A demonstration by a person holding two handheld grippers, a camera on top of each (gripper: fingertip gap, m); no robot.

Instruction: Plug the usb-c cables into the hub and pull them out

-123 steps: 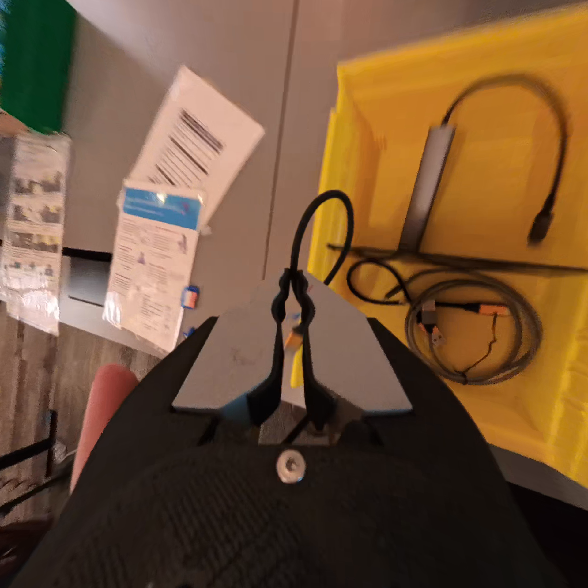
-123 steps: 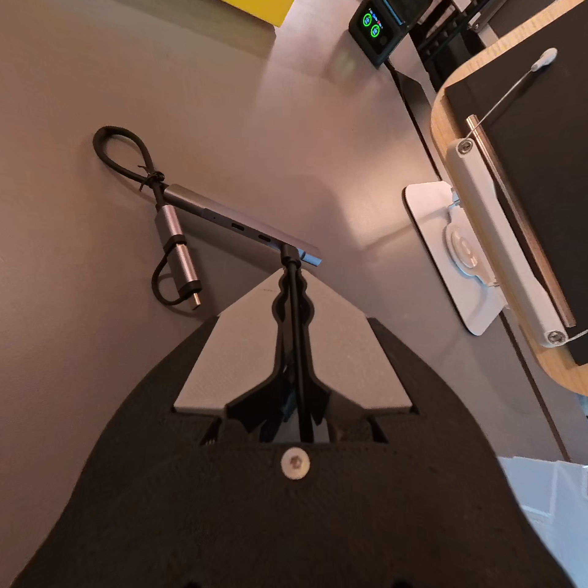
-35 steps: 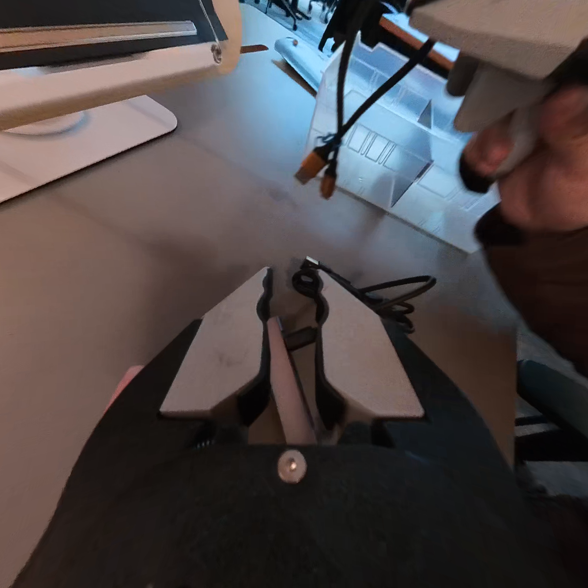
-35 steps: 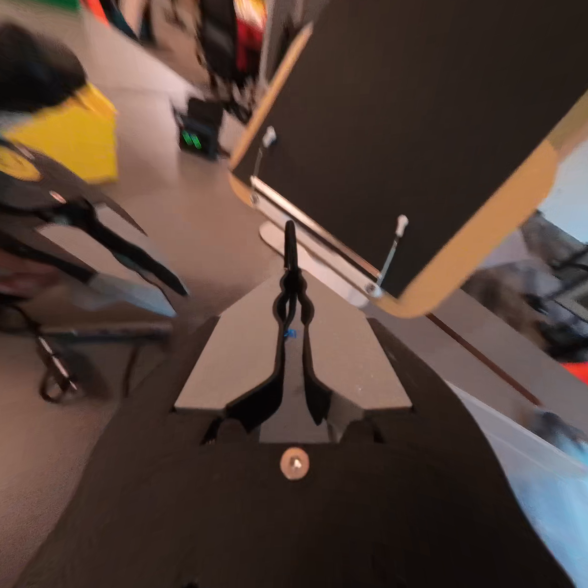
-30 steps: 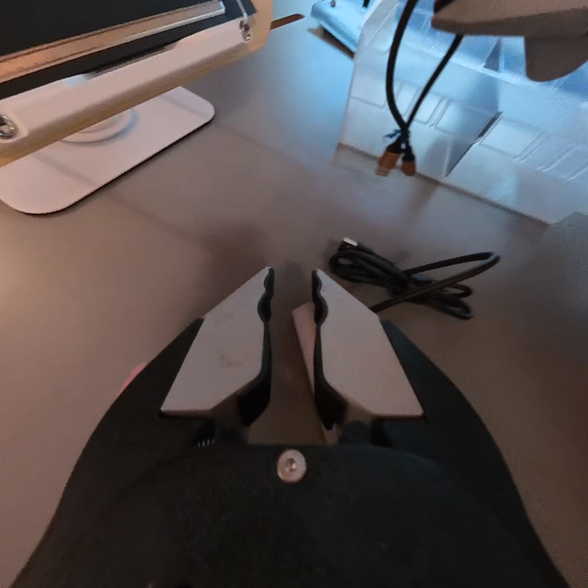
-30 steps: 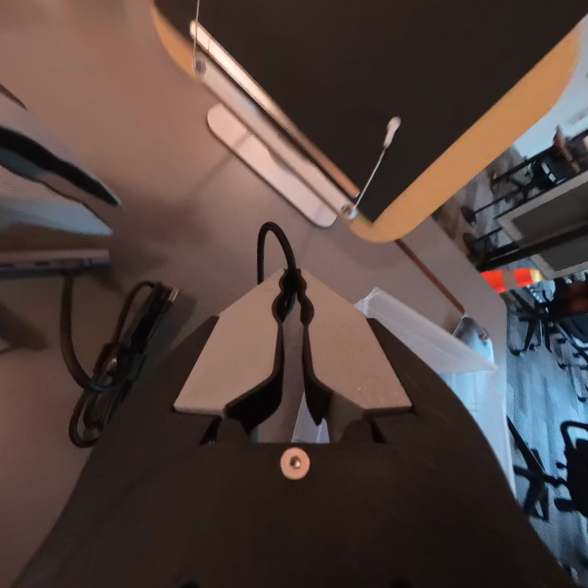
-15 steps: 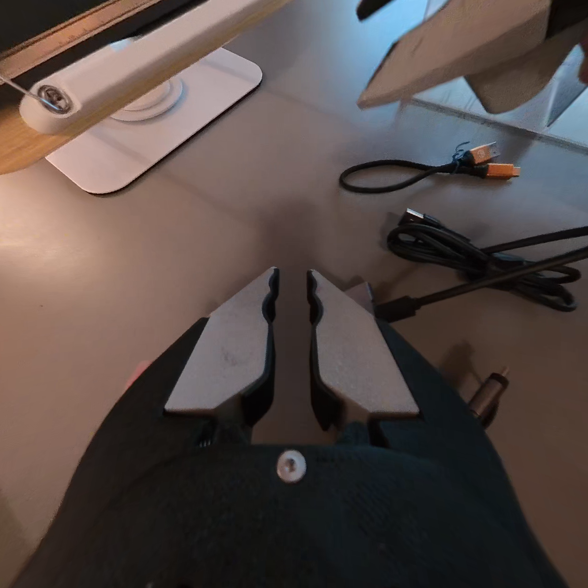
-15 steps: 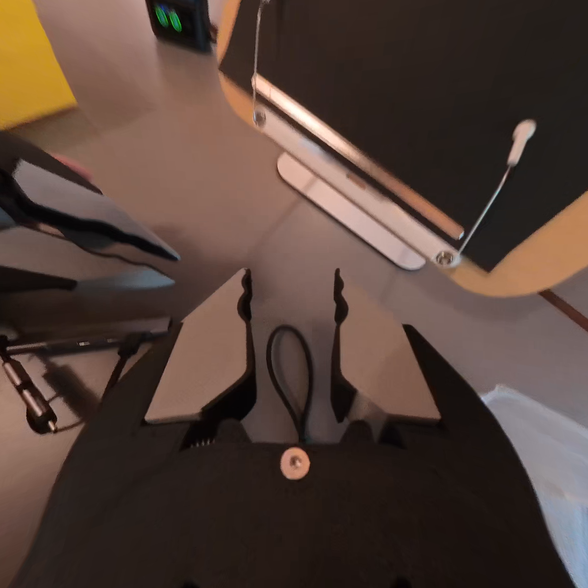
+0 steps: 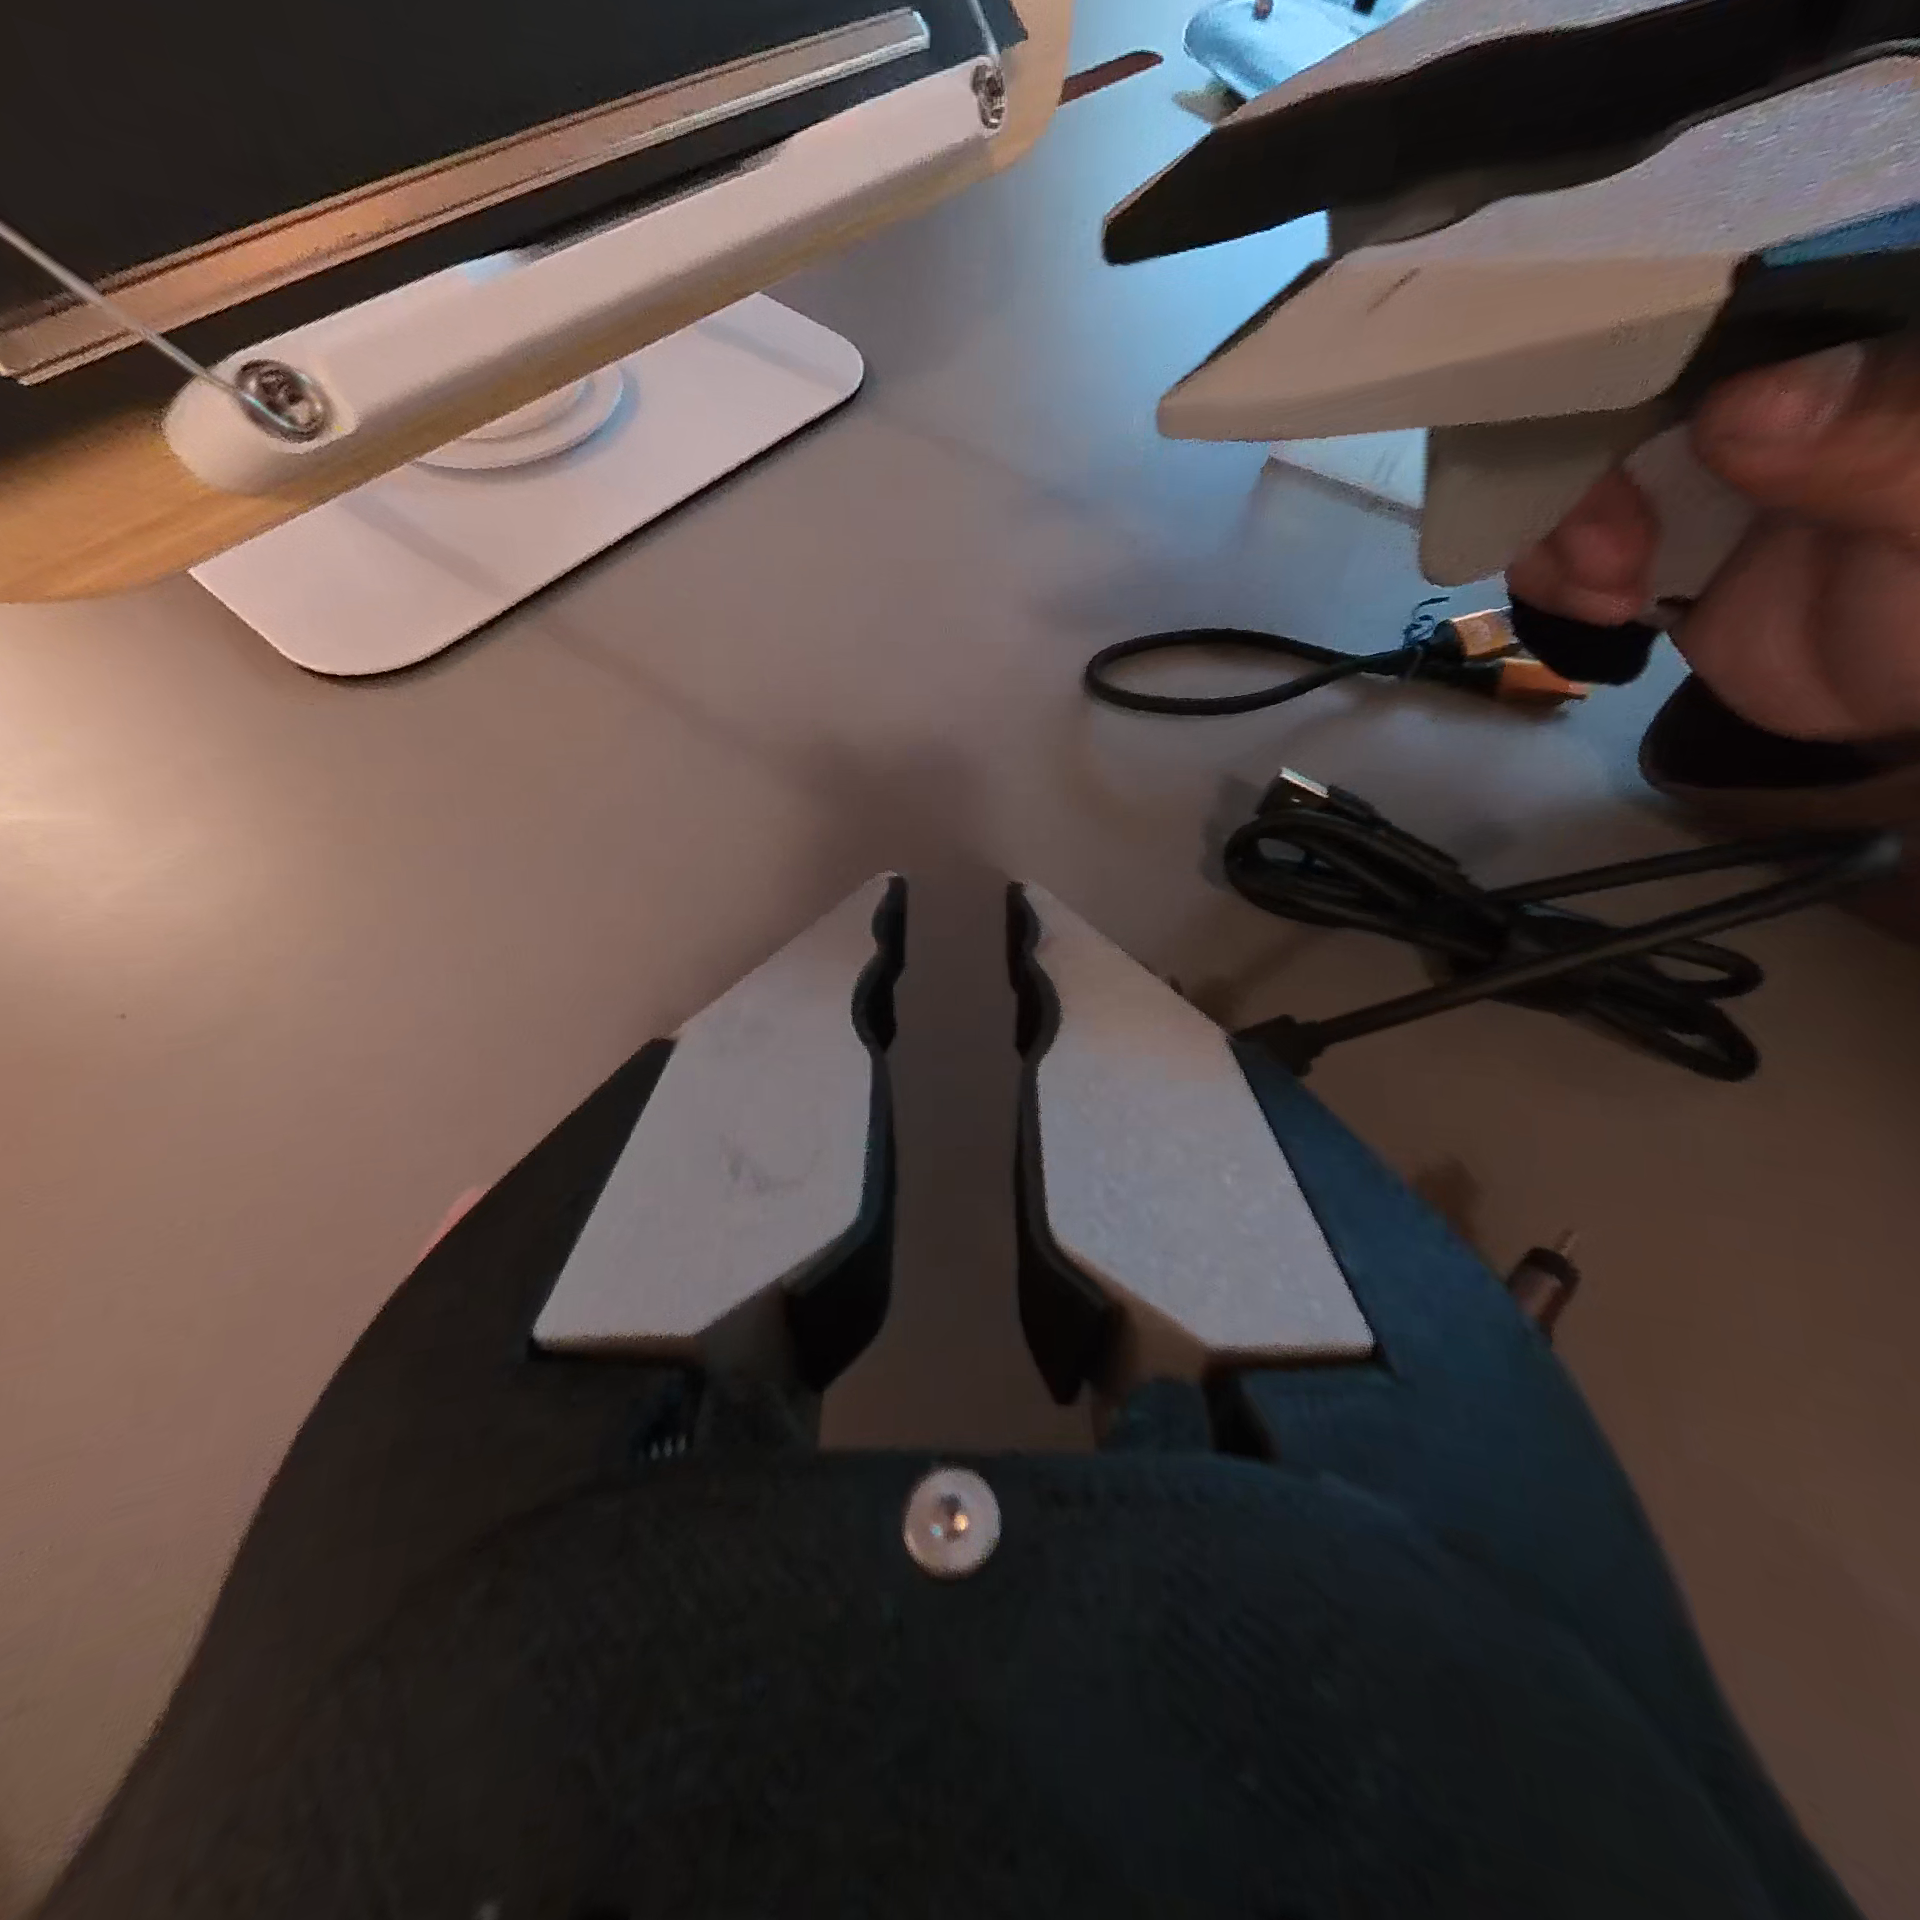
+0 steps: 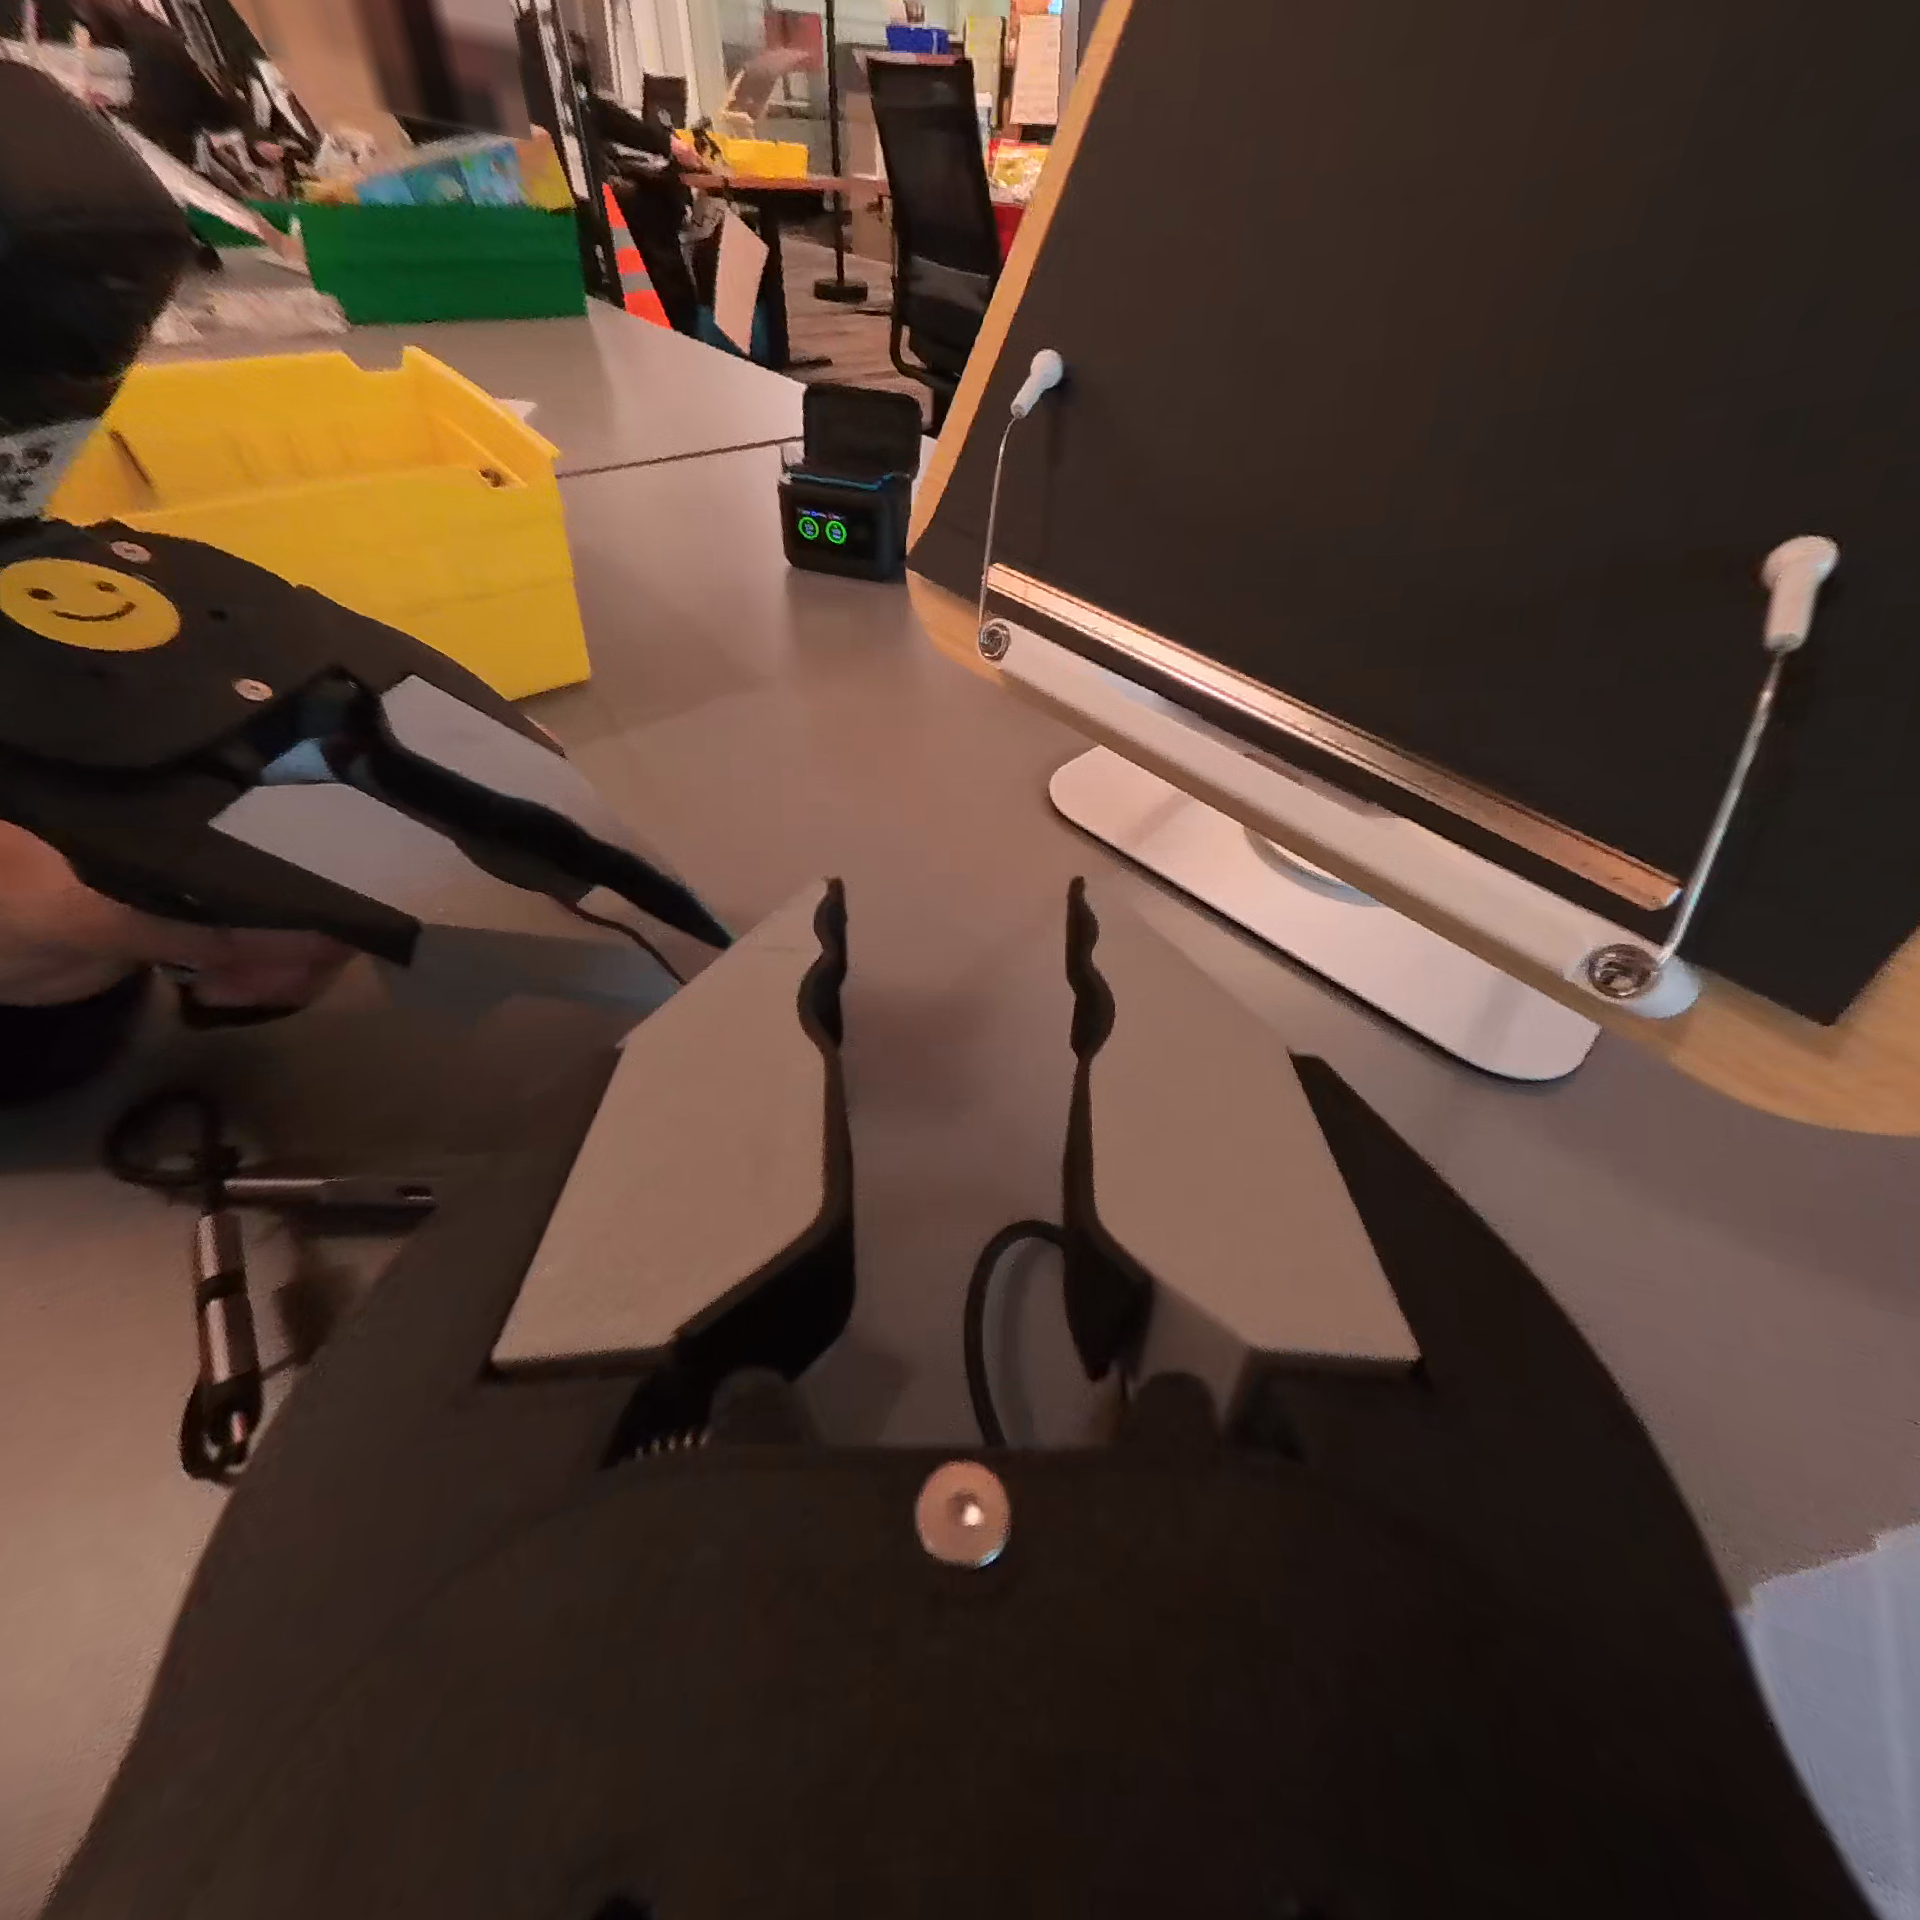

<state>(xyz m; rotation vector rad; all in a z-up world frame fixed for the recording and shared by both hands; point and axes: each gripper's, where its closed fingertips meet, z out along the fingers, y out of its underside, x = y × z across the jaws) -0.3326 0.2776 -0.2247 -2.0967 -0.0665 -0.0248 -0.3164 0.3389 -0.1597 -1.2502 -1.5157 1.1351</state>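
Two loose cables on the grey table (image 9: 312, 935): short black cable with orange-brown connector ends (image 9: 1247, 686), lying flat beyond a bundled black cable (image 9: 1455, 935) with one bare plug end raised. Slim grey metal hub (image 10: 332, 1195) lying flat on the same table at lower left in the right wrist view, beside its own cylindrical grey adapter plug (image 10: 223, 1320); ports too blurred to confirm as occupied or empty. One thin dark lead running toward the hub end from the bundle, junction hidden behind the left gripper (image 9: 954, 894).

Left gripper: jaws slightly apart, nothing between them, poised above bare table. Right gripper (image 10: 951, 914): jaws wide apart, empty at the tips; black cable loop visible on the table below, between the finger bases, not clamped.

Step in hand, as judged: between a release and the next pickup. Next move: select one connector end, close just behind the plug, align squarely with a hub port, brace the hub with the other gripper.

Background: black stand with white base (image 10: 1299, 914), yellow plastic bin (image 10: 416, 540).
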